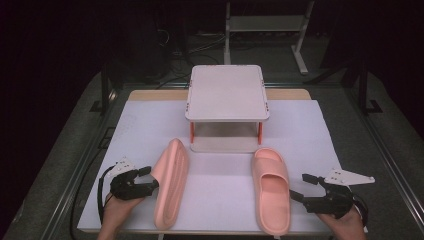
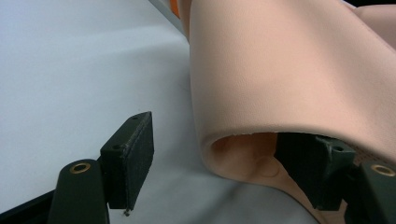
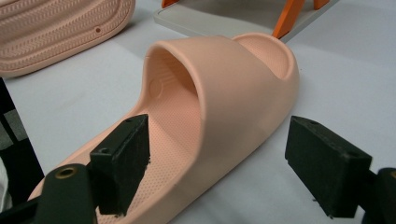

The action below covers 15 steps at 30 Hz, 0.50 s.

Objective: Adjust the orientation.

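White tabletop carried a small 2-tier stand at the back, with open room between 2 pink slippers. Left slipper stood on its side; the left hand-held gripper straddled its strap, jaws apart. Right slipper lay flat, beside the right hand-held gripper, jaws apart near the front edge.

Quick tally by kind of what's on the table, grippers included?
Pink slippers: 2, the left slipper on its side, the right slipper flat
Small white rack: 1
Grippers: 2, left gripper and right gripper
Total: 5
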Each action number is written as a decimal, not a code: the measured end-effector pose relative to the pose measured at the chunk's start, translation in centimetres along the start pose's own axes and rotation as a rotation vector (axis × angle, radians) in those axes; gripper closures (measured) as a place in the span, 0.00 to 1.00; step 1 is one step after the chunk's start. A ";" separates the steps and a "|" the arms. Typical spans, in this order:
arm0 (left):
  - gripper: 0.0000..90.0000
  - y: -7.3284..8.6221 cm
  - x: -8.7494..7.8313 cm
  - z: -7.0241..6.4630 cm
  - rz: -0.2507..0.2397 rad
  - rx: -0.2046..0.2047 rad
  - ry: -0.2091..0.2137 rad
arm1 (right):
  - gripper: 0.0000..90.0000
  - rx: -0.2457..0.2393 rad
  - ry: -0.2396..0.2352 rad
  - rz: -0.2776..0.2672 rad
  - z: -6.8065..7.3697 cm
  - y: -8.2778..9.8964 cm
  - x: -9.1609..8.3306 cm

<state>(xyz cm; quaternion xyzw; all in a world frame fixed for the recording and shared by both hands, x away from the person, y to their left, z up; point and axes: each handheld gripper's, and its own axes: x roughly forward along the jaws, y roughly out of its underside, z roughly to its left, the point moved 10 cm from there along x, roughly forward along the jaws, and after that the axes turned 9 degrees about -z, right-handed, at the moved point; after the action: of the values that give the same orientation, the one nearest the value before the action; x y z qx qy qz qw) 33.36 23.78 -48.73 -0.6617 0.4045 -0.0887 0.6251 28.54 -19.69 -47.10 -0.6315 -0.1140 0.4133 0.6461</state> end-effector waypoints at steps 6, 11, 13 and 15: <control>0.31 -0.3 0.2 -0.4 -0.007 0.011 0.005 | 0.24 -0.002 0.006 0.006 0.0 0.0 0.3; 0.31 -0.6 0.3 -0.8 -0.019 0.011 0.012 | 0.24 -0.007 0.009 0.013 0.0 0.0 0.6; 0.31 -0.7 0.4 -1.0 -0.022 0.013 0.018 | 0.24 -0.003 0.007 0.012 0.0 0.0 0.6; 0.31 -0.7 0.4 -1.1 -0.024 0.015 0.020 | 0.24 0.000 0.006 0.006 0.1 -0.1 0.6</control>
<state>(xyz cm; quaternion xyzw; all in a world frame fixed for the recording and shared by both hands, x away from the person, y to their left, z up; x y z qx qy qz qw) 33.27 22.58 -48.03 -0.6610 0.4021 -0.1055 0.6247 28.88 -19.19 -47.26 -0.6330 -0.1102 0.4135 0.6451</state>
